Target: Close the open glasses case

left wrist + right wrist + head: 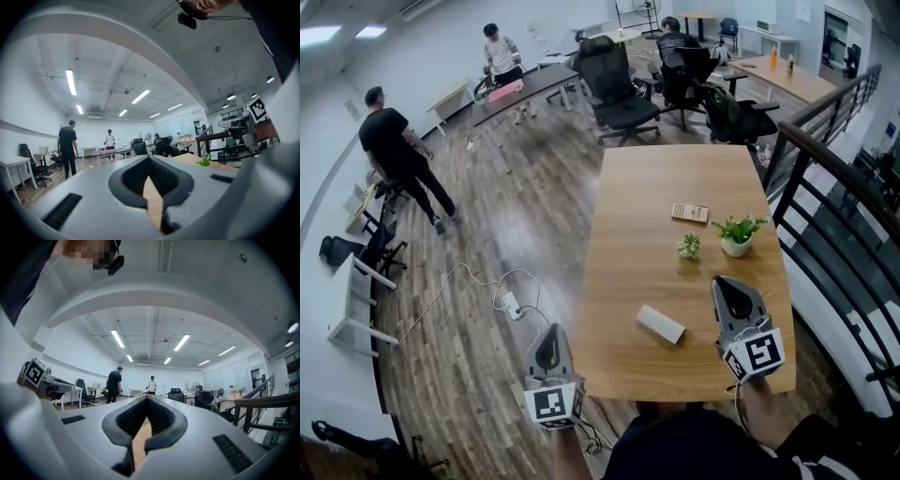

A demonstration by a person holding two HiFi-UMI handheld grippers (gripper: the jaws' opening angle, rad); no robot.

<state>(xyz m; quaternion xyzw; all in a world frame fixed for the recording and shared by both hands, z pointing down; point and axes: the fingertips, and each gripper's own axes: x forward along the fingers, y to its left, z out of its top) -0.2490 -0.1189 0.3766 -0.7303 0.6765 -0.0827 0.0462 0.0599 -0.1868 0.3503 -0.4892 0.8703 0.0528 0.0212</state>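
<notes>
The glasses case is a pale oblong box lying flat near the front of the wooden table; I see no raised lid on it. My right gripper hovers over the table just right of the case, apart from it, with its jaws together and nothing between them. My left gripper hangs off the table's left edge, over the floor, also shut and empty. In the left gripper view the jaw tips meet; in the right gripper view the tips meet too. Neither gripper view shows the case.
Beyond the case stand a potted plant, a smaller plant and a flat keypad-like object. A black railing runs along the right. Office chairs stand past the table's far end. A power strip with cable lies on the floor at left.
</notes>
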